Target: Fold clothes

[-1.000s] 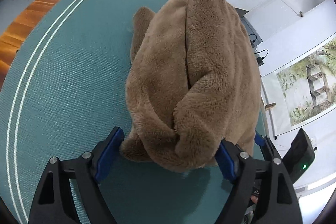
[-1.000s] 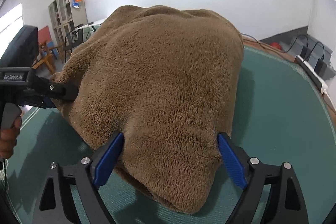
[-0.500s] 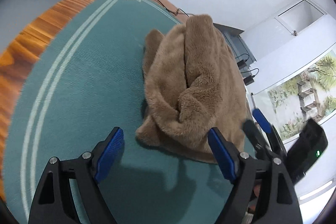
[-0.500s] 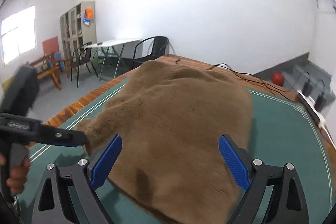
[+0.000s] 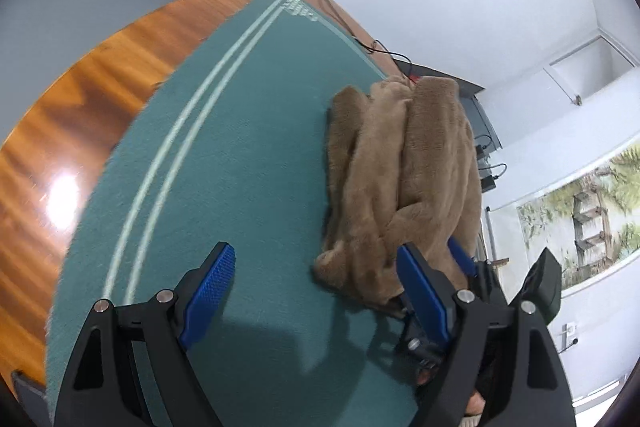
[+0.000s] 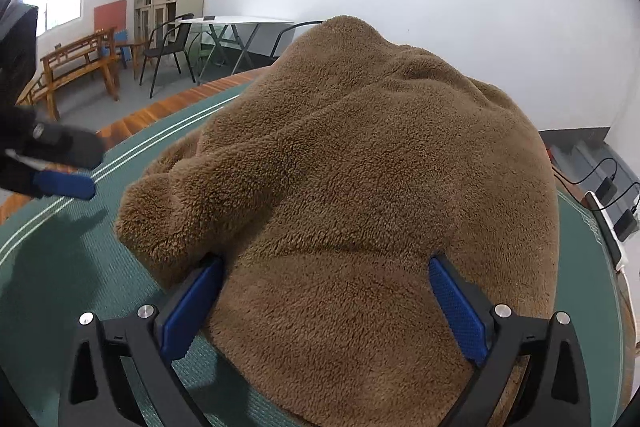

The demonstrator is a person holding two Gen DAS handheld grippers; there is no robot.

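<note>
Two handheld grippers beside a bundled brown fleece garment on a green table mat.

Left wrist view: left gripper [image 5: 316, 291] jaws wide apart, empty, over bare mat [image 5: 240, 147]; fleece garment [image 5: 404, 179] at two o'clock; right wrist view: right gripper [image 6: 324, 303] jaws opening, fleece garment [image 6: 360, 195] bulging between them, filling centre; left gripper [image 6: 64, 183] at nine o'clock.

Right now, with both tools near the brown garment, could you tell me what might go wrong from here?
1. The right tool straddles the brown fleece garment with jaws opening, pads not clearly pressing; the bulky fold may spring loose.
2. The left tool is open over bare green mat, beside the garment; nothing pins that edge.
3. Cables lie beyond the garment; a push could snag them.
</note>
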